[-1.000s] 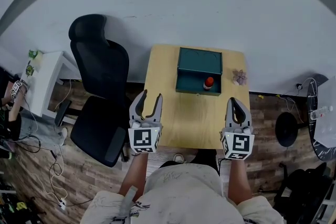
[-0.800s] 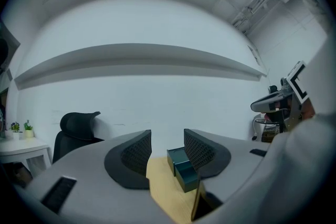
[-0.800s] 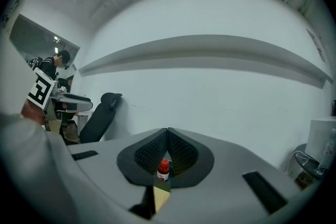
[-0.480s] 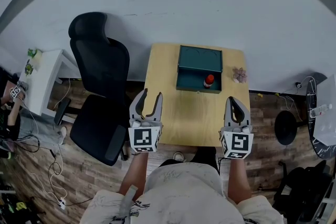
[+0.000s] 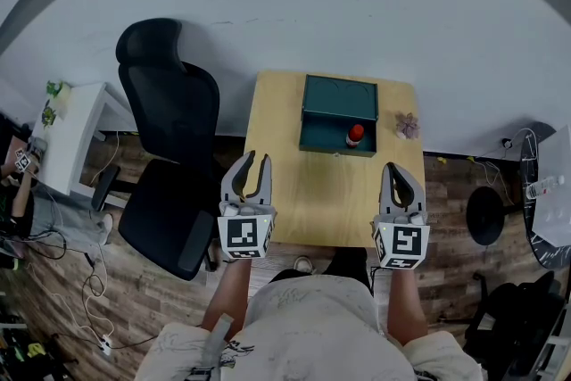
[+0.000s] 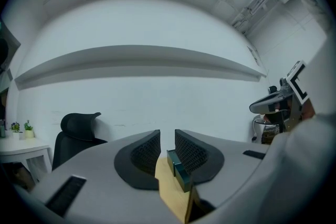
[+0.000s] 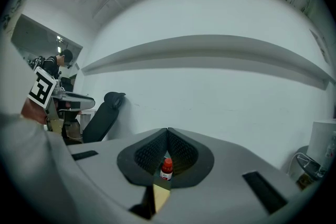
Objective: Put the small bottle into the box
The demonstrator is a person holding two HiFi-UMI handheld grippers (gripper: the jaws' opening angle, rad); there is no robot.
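Note:
The small bottle (image 5: 355,135), red-capped with a white label, stands upright in the right end of the dark teal box (image 5: 337,115), which lies open at the back of the wooden table (image 5: 332,192). Both grippers hover over the table's near edge, well short of the box. My left gripper (image 5: 254,161) is at the near left corner; its jaws are closing, a narrow gap remains and nothing is between them. In the left gripper view the box (image 6: 181,173) shows past the jaws. My right gripper (image 5: 396,168) is shut and empty, with the bottle (image 7: 166,169) visible far beyond its tips.
A black office chair (image 5: 171,138) stands close against the table's left side. A small pinkish plant (image 5: 408,127) sits at the table's back right corner. A white side table (image 5: 76,134) is farther left, and a black stool base (image 5: 487,217) on the right floor.
The left gripper's jaws have drawn closer together. Both grippers have stayed at the table's near edge; bottle and box have not moved.

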